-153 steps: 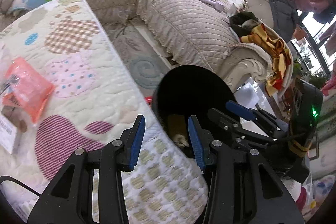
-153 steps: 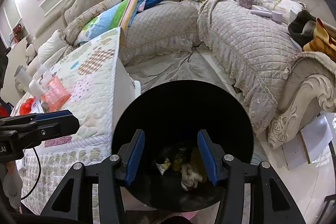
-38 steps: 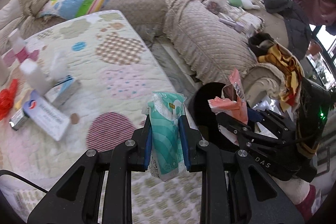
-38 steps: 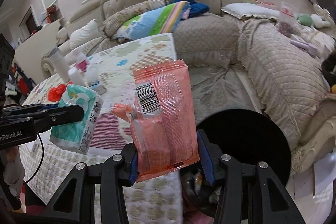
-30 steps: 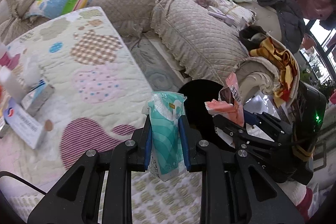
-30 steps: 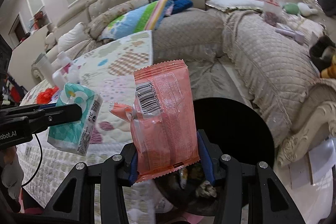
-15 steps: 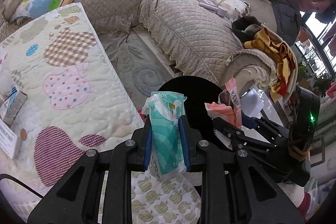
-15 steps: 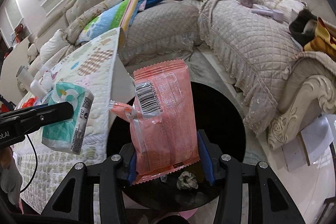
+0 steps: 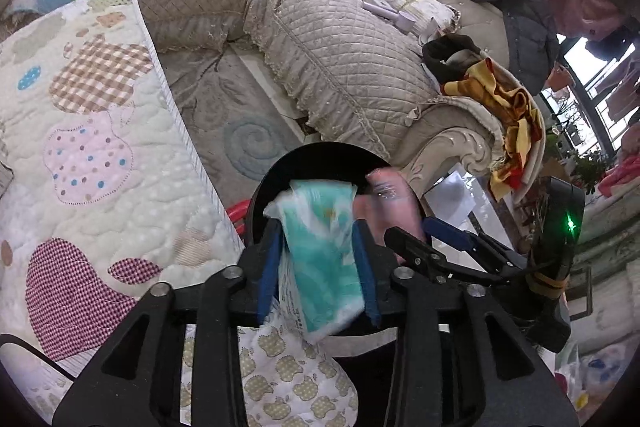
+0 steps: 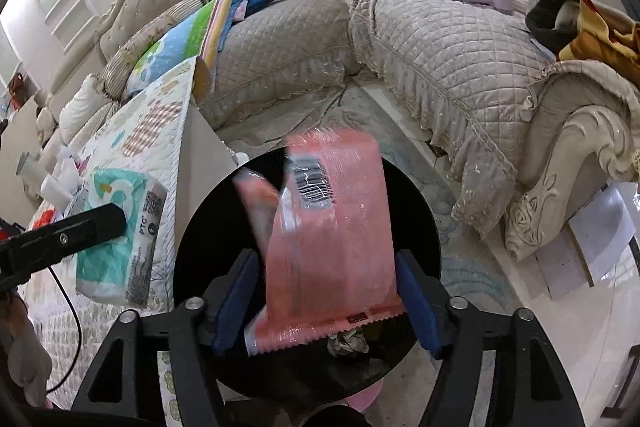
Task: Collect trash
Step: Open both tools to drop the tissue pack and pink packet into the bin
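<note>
A black round bin [image 9: 320,163] stands on the floor by the table's corner, below both grippers. My left gripper [image 9: 316,227] has its jaws opening; the teal tissue pack [image 9: 324,259] between them is blurred and tilting, loose from the pads. My right gripper [image 10: 327,259] is also opening above the bin [image 10: 416,211]. The pink snack packet [image 10: 336,247] hangs blurred between its blue pads with a gap on each side. Crumpled trash [image 10: 348,343] lies in the bin's bottom. In the right wrist view the tissue pack [image 10: 120,235] sits beside the left gripper's finger [image 10: 100,223].
A table under a quilted apple-pattern cover [image 9: 100,167] borders the bin on the left, with bottles [image 10: 32,167] at its far end. A beige quilted sofa [image 9: 340,59] curves round the back and right. A rug [image 9: 240,139] and white papers [image 10: 600,239] lie on the floor.
Half a second ago both grippers were shut on their packs. Now both jaws have spread, and the tissue pack and pink packet are slipping down towards the bin.
</note>
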Motion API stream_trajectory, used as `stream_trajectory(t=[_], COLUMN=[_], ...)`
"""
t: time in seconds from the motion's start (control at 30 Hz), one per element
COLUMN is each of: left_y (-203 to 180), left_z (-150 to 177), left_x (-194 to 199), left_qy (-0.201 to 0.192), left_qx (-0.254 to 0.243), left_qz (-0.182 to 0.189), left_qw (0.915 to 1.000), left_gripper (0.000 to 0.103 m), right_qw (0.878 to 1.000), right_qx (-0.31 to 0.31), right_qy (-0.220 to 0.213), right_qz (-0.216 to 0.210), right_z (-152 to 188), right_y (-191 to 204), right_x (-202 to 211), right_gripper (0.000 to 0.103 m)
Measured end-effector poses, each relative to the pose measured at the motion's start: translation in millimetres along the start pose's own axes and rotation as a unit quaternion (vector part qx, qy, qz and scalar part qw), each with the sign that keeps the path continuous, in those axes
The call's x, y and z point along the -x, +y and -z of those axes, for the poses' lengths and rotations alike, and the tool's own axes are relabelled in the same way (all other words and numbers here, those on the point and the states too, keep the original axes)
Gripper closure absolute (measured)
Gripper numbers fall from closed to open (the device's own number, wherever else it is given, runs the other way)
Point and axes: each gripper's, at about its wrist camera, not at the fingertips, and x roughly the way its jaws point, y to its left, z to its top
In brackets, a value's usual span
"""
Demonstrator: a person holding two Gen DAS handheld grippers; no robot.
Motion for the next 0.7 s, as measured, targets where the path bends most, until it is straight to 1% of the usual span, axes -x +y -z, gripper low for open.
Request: stream_trajectory(t=[0.07, 0.2, 0.5, 0.7], left_y=[0, 4, 24, 50], left_z=[0, 1, 9, 17], left_x=[1, 7, 26, 44], left_qy=[-0.003, -0.005, -0.023, -0.032], left_qx=[0.002, 0.003, 0.010, 0.034], left_qz=[0.001, -0.005, -0.057, -0.085], left_qw=[1.0000, 1.0000, 0.9981, 0.9952], left_gripper=[0.063, 0.062, 0.062, 0.062], right_qw=[1.000, 1.000, 1.000, 0.998], right_qx=[-0.001, 0.000, 0.027, 0.055], right_qy=[0.000, -0.001, -0.001, -0.003], right_qz=[0.002, 0.002, -0.004, -0.013], right_z=[-1, 0, -2, -1], right_y=[0, 1, 26, 54], right_x=[0, 3, 4, 3], right_gripper=[0.035, 0.034, 0.034, 0.034])
